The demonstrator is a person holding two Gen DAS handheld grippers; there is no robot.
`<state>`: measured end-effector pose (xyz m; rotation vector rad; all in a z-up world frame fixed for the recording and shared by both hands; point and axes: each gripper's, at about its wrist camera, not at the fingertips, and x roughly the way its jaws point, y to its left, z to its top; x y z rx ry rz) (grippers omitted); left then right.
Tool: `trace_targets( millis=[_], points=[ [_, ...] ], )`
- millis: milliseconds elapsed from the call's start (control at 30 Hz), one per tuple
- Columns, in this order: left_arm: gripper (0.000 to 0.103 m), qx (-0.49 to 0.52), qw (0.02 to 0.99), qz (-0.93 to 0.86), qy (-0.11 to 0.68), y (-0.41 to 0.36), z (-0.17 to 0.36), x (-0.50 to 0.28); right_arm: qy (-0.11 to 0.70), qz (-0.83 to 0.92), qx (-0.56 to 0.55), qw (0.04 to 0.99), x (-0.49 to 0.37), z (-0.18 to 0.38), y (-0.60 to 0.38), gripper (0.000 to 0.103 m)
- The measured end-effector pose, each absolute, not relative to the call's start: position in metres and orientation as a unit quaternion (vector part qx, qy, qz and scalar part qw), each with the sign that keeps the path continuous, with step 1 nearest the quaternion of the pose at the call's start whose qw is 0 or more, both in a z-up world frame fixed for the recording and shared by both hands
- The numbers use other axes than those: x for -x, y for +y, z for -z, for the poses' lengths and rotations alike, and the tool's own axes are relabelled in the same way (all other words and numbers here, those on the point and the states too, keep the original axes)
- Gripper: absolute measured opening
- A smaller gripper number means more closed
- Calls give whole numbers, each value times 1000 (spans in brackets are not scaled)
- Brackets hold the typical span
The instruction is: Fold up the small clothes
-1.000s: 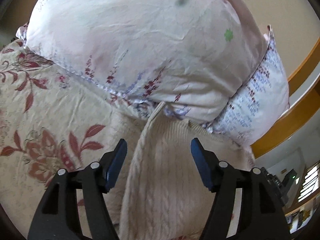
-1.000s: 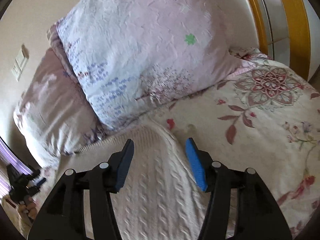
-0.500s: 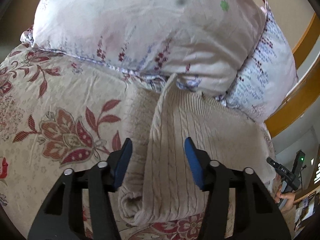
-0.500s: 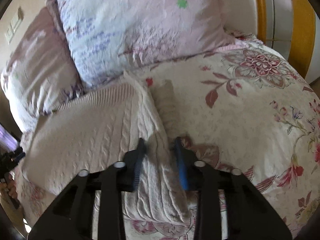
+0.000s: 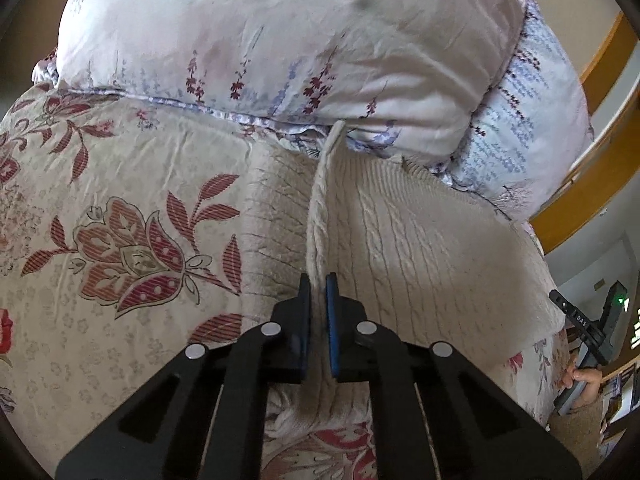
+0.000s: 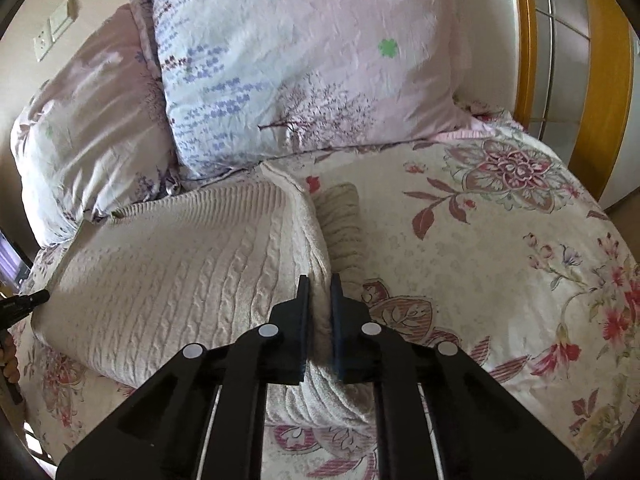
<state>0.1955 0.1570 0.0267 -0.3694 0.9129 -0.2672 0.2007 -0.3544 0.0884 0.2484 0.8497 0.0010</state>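
Both grippers have just closed on the cream cable-knit sweater (image 5: 420,240), which lies spread on the floral bedspread (image 5: 120,240) in the middle of each view, its far edge touching the pillows. A second ago the blue pads stood wide apart over the knit; now the left gripper (image 5: 319,280), at the lower centre of its frame, pinches a raised ridge of fabric that runs up the frame toward the pillow seam. The right gripper (image 6: 319,280), likewise at lower centre of its own view, has its jaws pressed on the sweater's rolled right-hand edge, with a ribbed cuff or sleeve end (image 6: 340,224) lying flat just beyond the pads.

With both edges pinched, the sweater looks ready to be lifted or drawn over for a fold; no fold of the body seems made yet.

Underfoot is a soft, slightly wrinkled bed cover printed with red flowers and leaves. Two large pale floral pillows (image 6: 300,60) lean across the top of the frames, against a beige wall. A wooden bed frame (image 5: 592,184) curves along the right edge of the left view, and a wall switch plate (image 6: 56,26) shows at the upper left of the right view.
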Motion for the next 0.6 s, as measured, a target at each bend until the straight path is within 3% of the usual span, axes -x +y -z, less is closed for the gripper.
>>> trace_targets(
  millis=[467,567,600],
  points=[
    [8,189,860,142,452,169,-13,-183,456,18,-166,874,-183,-67,-362,10],
    [14,179,865,138,447,167,-18,-181,447,32,-155,880,-184,-78,-359,24],
    [21,174,869,133,444,167,-21,-180,438,36,-153,885,-184,-82,-359,27]
  ],
)
